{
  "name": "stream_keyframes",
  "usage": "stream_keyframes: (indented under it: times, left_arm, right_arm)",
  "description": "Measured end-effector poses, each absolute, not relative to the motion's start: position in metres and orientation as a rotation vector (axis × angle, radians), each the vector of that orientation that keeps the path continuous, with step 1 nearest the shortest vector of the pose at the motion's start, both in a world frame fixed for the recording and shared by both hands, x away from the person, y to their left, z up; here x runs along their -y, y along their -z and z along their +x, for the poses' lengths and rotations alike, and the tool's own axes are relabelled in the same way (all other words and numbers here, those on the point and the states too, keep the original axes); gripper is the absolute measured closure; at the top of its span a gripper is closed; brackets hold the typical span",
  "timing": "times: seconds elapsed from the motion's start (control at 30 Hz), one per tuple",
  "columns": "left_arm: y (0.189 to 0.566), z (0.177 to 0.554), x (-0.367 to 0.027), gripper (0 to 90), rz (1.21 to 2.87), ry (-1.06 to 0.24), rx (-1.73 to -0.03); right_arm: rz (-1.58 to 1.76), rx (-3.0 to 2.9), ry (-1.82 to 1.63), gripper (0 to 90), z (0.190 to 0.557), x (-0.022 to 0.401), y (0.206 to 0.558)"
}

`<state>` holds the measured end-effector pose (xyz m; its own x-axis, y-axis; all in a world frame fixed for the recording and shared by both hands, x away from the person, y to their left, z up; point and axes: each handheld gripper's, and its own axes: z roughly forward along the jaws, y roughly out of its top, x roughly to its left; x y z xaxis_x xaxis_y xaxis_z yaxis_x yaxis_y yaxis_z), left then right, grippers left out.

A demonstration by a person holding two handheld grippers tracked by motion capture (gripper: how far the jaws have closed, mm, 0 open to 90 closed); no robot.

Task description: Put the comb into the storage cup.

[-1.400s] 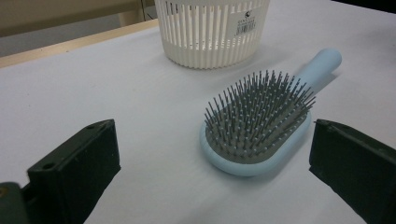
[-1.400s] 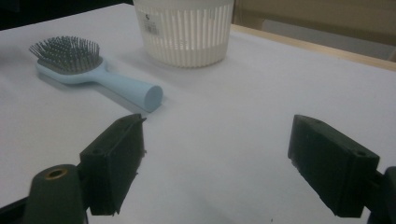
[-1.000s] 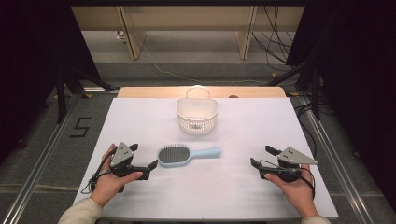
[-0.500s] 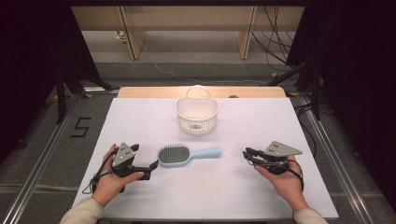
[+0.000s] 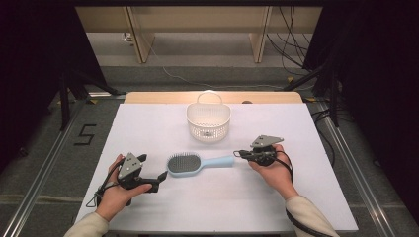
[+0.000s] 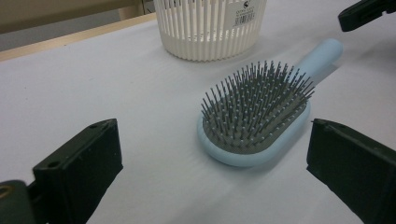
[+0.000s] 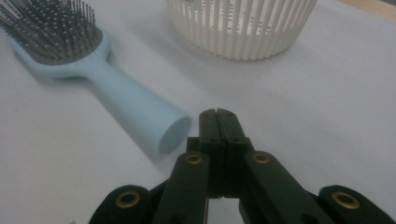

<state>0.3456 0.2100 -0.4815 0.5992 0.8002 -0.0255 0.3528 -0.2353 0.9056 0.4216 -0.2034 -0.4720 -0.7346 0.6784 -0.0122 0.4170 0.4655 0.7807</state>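
A light blue hairbrush (image 5: 197,163) lies bristles up near the middle of the white counter (image 5: 148,123), its head toward the person's left and its handle pointing to their right. A white slatted basket (image 5: 208,121) stands behind it, farther from the person, apart from the brush.

The right gripper (image 5: 236,154) sits just beside the end of the brush handle, its tip aimed at it; from the high view I cannot tell whether they touch. In the right gripper view its fingers (image 7: 211,135) are pressed flat together with nothing between them, having just closed, and the handle end lies just to their left, with a thin gap of counter showing.

The left gripper (image 5: 161,176) rests on the counter just short of the brush head. In the left gripper view its fingers (image 6: 79,163) stand wide apart, empty, with the brush head on the counter beyond them
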Motion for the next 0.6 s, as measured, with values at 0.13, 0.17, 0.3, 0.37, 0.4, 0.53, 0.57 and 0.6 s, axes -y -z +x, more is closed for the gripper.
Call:
stream_keyframes:
  times: [0.13, 0.17, 0.3, 0.37, 0.4, 0.53, 0.57, 0.6]
  left_arm:
    - [0.482, 0.345, -0.211, 2.7, 1.831, -0.563, -0.934]
    - [0.482, 0.345, -0.211, 2.7, 1.830, -0.561, -0.936]
    - [0.482, 0.345, -0.211, 2.8, 1.831, -0.561, -0.936]
    - [0.482, 0.345, -0.211, 2.8, 1.829, -0.560, -0.935]
    - [0.482, 0.345, -0.211, 2.7, 1.830, -0.559, -0.935]
    - [0.482, 0.345, -0.211, 2.8, 1.833, -0.551, -0.932]
    - [0.482, 0.345, -0.211, 2.9, 1.836, -0.551, -0.930]
    - [0.482, 0.345, -0.211, 2.9, 1.835, -0.551, -0.930]
  right_arm:
    - [0.943, -2.408, -1.129, 90.0, 0.434, 0.193, 0.474]
    - [0.947, -2.414, -1.128, 90.0, 0.437, 0.191, 0.475]
    - [0.965, -2.442, -1.118, 90.0, 0.448, 0.183, 0.480]
    - [0.965, -2.453, -1.114, 90.0, 0.450, 0.181, 0.482]
    - [0.969, -2.462, -1.112, 90.0, 0.452, 0.178, 0.483]
    - [0.962, -2.460, -1.114, 90.0, 0.453, 0.174, 0.485]
    - [0.963, -2.465, -1.115, 90.0, 0.454, 0.173, 0.486]
    - [0.964, -2.467, -1.115, 90.0, 0.454, 0.173, 0.487]
